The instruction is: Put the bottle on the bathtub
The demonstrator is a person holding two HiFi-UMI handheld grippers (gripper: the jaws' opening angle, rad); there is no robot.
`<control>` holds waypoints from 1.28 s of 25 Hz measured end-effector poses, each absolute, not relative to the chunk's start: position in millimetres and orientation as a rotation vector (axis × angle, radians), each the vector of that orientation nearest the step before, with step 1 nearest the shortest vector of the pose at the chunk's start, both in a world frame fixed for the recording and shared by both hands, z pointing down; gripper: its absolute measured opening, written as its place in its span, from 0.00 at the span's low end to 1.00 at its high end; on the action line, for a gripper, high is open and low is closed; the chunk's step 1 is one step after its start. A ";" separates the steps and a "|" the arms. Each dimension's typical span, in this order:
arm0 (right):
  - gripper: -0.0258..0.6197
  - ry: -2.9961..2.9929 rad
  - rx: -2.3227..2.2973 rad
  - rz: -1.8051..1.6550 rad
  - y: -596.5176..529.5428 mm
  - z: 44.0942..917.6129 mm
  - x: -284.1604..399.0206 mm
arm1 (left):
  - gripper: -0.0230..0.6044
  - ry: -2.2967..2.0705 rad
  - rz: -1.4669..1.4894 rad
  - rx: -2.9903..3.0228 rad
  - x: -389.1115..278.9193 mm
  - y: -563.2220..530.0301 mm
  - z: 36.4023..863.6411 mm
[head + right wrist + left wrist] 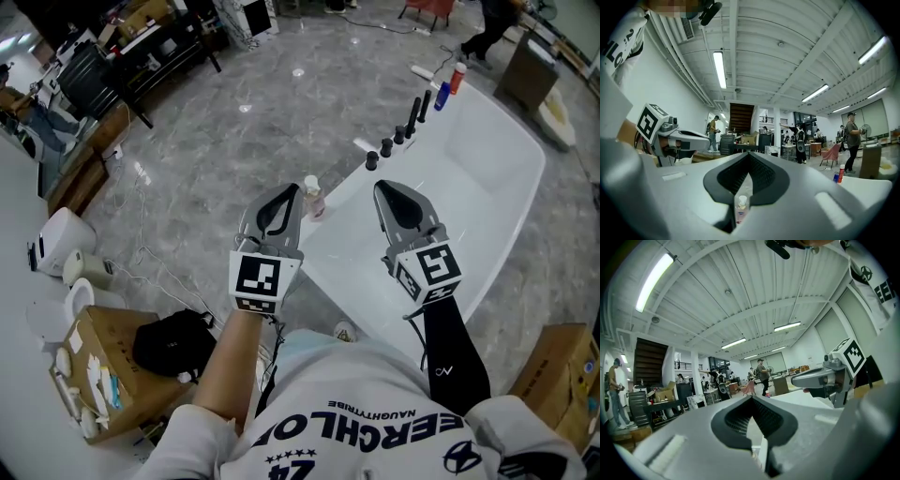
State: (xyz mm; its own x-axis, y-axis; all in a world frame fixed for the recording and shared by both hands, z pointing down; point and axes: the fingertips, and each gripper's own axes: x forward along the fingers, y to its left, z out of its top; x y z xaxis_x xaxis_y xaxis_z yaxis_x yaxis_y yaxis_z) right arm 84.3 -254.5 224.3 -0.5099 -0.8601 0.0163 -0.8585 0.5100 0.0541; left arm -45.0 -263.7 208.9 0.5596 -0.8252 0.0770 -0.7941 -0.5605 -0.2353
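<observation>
My fingers are pressing shut, empty, on the left gripper and right gripper; the bottle is standing between them, just beside the left.

hidden: we see the bottle only through the slit in the right gripper, base covered | cut off: cardboard box at frame edge | label: too small for us

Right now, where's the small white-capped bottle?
In the head view, the bottle stands on the near left rim of the bathtub, just right of the left gripper, left of the right gripper.
</observation>
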 end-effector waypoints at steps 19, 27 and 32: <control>0.07 -2.744 1.484 -0.213 -244.9 213.3 83.7 | 0.04 1.430 -0.220 -2.599 -47.0 -266.1 199.3; 0.08 -2.728 1.478 -0.245 -248.1 214.2 77.8 | 0.04 1.445 -0.202 -2.608 -51.2 -268.5 201.2; 0.08 -2.708 1.504 -0.242 -250.7 213.5 80.2 | 0.04 1.456 -0.196 -2.605 -54.6 -268.9 200.4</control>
